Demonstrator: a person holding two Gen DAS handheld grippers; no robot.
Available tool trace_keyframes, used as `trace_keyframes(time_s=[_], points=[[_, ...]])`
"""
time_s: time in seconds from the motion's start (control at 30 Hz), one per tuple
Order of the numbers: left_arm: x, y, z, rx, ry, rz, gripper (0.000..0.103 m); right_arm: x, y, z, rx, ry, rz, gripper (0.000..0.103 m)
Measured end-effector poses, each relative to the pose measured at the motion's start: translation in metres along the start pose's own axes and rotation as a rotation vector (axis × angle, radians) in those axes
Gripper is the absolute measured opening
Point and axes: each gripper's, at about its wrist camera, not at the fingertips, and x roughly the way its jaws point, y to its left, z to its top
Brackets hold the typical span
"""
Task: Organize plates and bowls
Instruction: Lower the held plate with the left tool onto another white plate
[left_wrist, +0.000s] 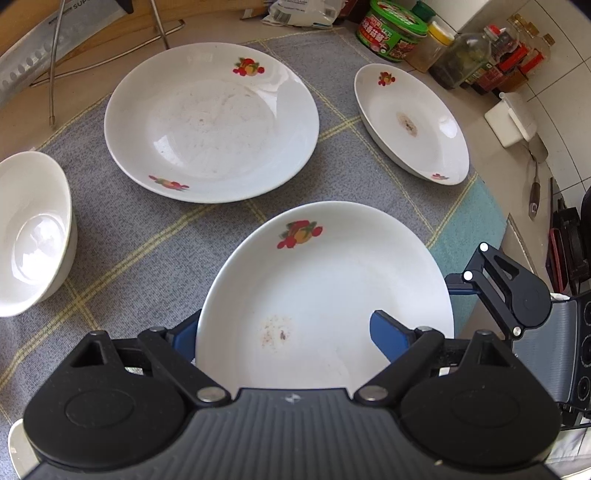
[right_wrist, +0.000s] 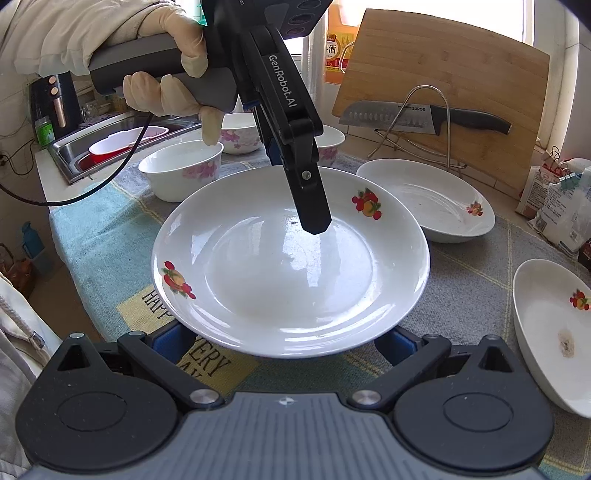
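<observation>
A white fruit-print plate (left_wrist: 332, 277) (right_wrist: 277, 277) looks raised a little off the grey checked cloth (left_wrist: 147, 258). My left gripper (left_wrist: 286, 321) (right_wrist: 293, 192) straddles its wall. One finger is under the rim and the other rests inside the well, so the jaws stand wide but closed on the plate. My right gripper (right_wrist: 284, 343) (left_wrist: 456, 288) is open, with both fingers reaching under the near rim and their tips hidden. A bigger plate (left_wrist: 210, 122) (right_wrist: 424, 199) and a stained plate (left_wrist: 410, 122) (right_wrist: 550, 332) lie on the cloth. A white bowl (left_wrist: 33, 232) (right_wrist: 181, 173) stands beside them.
Two more flowered bowls (right_wrist: 238, 133) (right_wrist: 328, 144) stand behind the held plate. A cutting board (right_wrist: 443, 66), a knife (right_wrist: 424, 118) and a wire rack (right_wrist: 417, 129) are at the back. Jars and bottles (left_wrist: 391, 33) crowd one corner. A sink (right_wrist: 110, 147) lies past the cloth's edge.
</observation>
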Motion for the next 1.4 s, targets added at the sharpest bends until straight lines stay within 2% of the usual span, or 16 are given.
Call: trace_keyframes(time_s=[0.73,1.4], points=[[0.019,-0.051,0.054,-0.051,-0.026,0.040,0.091,-0.034,-0.076,-0.016,-0.045,-0.022,0.040,0.103],[0.038,-0.093,0.110,0.030,-0.010,0.033,0.091,-0.059,-0.120,-0.033,0.010,-0.032,-0.031,0.103]])
